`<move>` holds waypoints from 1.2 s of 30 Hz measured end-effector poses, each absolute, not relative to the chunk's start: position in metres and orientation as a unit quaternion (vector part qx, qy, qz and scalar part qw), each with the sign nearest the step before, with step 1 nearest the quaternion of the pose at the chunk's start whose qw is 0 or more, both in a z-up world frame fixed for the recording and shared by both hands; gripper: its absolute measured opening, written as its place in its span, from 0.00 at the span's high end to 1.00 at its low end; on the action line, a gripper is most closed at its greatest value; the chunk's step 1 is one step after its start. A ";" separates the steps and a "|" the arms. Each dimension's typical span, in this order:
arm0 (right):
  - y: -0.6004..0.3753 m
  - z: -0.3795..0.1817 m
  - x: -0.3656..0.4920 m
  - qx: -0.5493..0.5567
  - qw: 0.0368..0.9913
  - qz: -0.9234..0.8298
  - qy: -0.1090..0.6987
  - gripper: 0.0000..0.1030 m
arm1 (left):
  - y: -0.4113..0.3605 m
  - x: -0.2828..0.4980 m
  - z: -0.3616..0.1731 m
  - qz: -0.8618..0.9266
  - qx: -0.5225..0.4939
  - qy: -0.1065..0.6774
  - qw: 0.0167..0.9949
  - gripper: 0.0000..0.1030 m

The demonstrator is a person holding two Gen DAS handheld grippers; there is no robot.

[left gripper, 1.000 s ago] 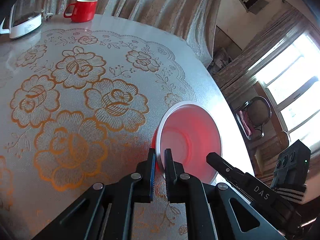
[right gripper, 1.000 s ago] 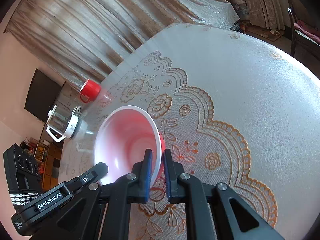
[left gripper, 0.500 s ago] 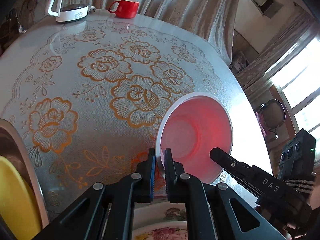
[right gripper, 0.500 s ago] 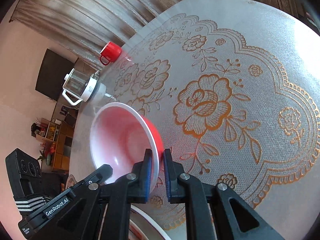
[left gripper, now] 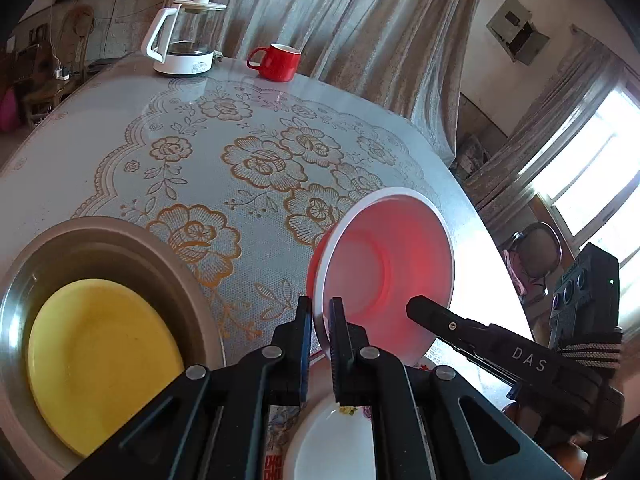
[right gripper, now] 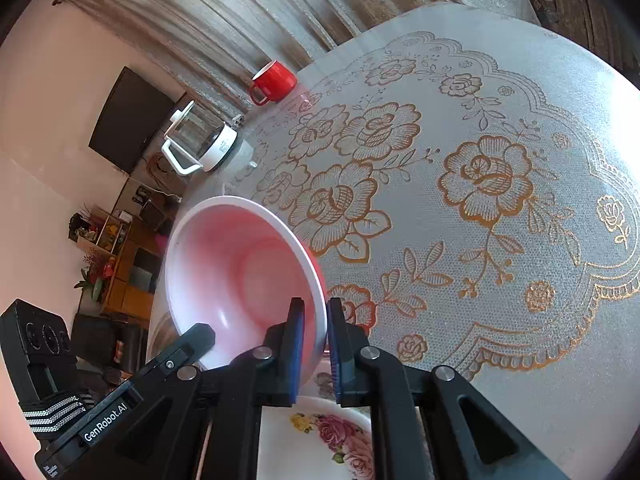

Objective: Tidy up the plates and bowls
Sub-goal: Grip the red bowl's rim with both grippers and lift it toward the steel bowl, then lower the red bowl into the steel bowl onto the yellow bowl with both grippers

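Note:
A red bowl with a white rim (left gripper: 384,264) hangs tilted above the table, held by both grippers. My left gripper (left gripper: 319,320) is shut on its near rim. My right gripper (right gripper: 316,324) is shut on the opposite rim of the bowl (right gripper: 240,272). A yellow plate (left gripper: 100,360) lies in a steel basin (left gripper: 120,240) at the lower left. A white plate with pink roses (right gripper: 320,444) lies under the grippers, also in the left wrist view (left gripper: 332,444).
A round table with a lace flower cloth (left gripper: 260,160) spreads ahead. A red mug (left gripper: 278,62) and a glass kettle (left gripper: 184,36) stand at its far edge by the curtain. A chair (left gripper: 536,252) stands beyond the table's right edge.
Both grippers have carried the bowl back toward the near side of the table. The steel basin with the yellow plate and the rose plate have come into view.

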State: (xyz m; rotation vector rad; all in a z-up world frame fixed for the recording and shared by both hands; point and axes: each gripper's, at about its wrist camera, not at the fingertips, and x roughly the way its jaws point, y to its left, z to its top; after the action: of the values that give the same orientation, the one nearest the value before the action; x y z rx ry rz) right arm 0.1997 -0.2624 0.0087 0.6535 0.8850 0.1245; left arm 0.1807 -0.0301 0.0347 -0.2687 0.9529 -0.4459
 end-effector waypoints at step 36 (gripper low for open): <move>-0.090 0.016 0.191 0.190 0.851 0.176 0.457 0.88 | 0.129 0.125 0.018 -0.126 -0.219 0.446 0.858 0.92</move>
State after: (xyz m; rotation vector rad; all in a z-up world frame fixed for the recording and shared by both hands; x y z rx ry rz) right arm 0.1907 -0.0897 0.0163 0.3998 0.9621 0.3698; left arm 0.1249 0.1293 0.0181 -0.4608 0.9369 -0.2654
